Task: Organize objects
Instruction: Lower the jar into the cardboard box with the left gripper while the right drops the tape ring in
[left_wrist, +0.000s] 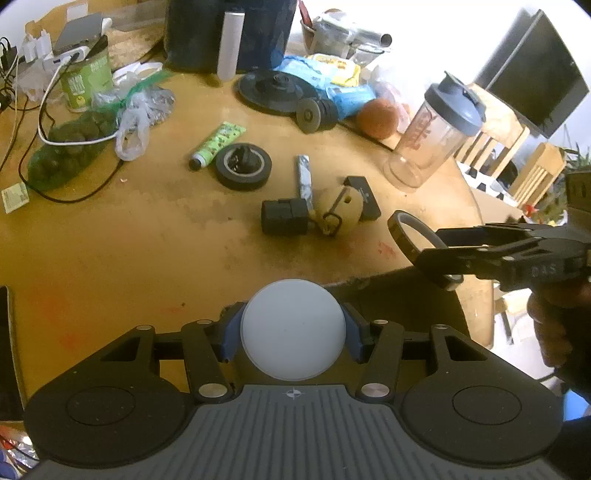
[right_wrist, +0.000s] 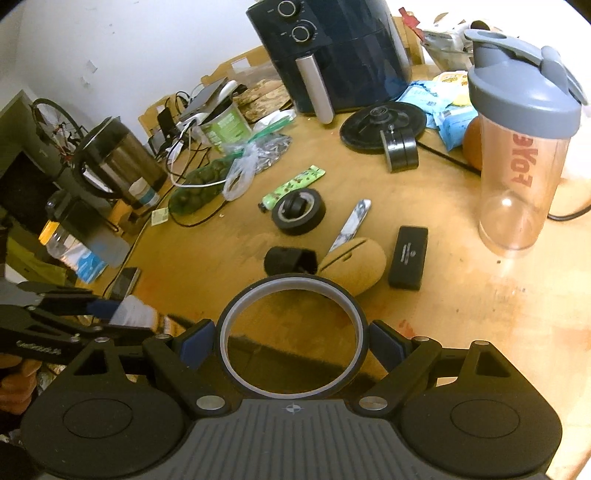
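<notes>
Here, right gripper (right_wrist: 291, 347) clamping tape ring (right_wrist: 291, 295), hole facing camera

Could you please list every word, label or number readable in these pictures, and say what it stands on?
"FOKE", red, seen mirrored through the wall: clear plastic shaker bottle with grey lid.
Green cylindrical tin: print too blurred to read.
Green printed tube: pattern only, unreadable.
Flat black rectangular case: small white print, too small.
Blue snack bag: unreadable.
Dark air fryer's dials: markings too small.

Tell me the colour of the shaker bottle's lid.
Grey-blue lid on the clear shaker bottle; clearest in the right wrist view.
</notes>
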